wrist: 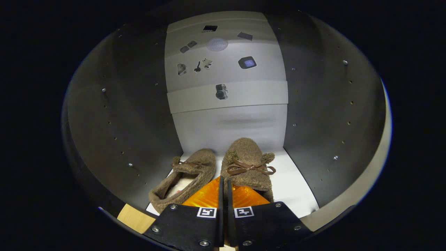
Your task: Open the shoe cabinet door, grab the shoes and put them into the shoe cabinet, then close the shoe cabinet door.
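The claw (224,195) sits nearest, its two fingers drawn almost together with only a thin slit between them. They reach into the open cabinet (115,132), pointing straight at its back wall (226,129). Whether they pinch anything I cannot tell: the fingertips end at the heel of the right shoe (249,167), touching or nearly so, and the slit looks too narrow to hold more than a thin edge.

Both shoes lie on the cabinet's white floor (296,188), side by side, toes toward the back wall and heels toward the claw, so their long axes run along the line of the fingers. The left shoe (186,177) lies just left of the fingertips, its opening facing up; the right one lies just ahead of them and a little right, its bow uppermost.

The shoes appear to be placed already. The coming move is probably a straight pull back away from the back wall, along the shoes' own axis, leaving the door to be closed.
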Tool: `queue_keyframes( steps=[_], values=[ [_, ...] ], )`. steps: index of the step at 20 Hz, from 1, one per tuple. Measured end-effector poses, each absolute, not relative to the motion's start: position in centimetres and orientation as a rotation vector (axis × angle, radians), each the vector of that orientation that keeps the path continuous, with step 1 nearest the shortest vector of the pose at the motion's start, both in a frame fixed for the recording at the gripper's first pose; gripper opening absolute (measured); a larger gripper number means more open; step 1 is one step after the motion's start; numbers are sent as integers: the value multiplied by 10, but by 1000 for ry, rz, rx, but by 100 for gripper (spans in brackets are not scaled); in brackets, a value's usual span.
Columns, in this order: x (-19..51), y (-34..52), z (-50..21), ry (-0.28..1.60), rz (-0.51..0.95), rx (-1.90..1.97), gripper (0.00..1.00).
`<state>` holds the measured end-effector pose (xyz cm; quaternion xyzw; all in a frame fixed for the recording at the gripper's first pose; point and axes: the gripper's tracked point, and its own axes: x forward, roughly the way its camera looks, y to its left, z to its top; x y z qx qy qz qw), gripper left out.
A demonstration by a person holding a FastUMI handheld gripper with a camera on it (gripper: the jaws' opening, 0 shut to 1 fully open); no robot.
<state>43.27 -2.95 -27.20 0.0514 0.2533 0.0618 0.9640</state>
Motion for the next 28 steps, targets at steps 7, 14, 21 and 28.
queue_keyframes(
  steps=[7, 14, 21, 28],
  values=[
    [456, -20, -302, 545, 148, 96, 5],
    [439, -11, -293, 547, 120, 73, 54],
    [369, -4, -236, 457, 79, 80, 93],
    [262, 10, -193, 403, 40, 44, 93]
  ],
)
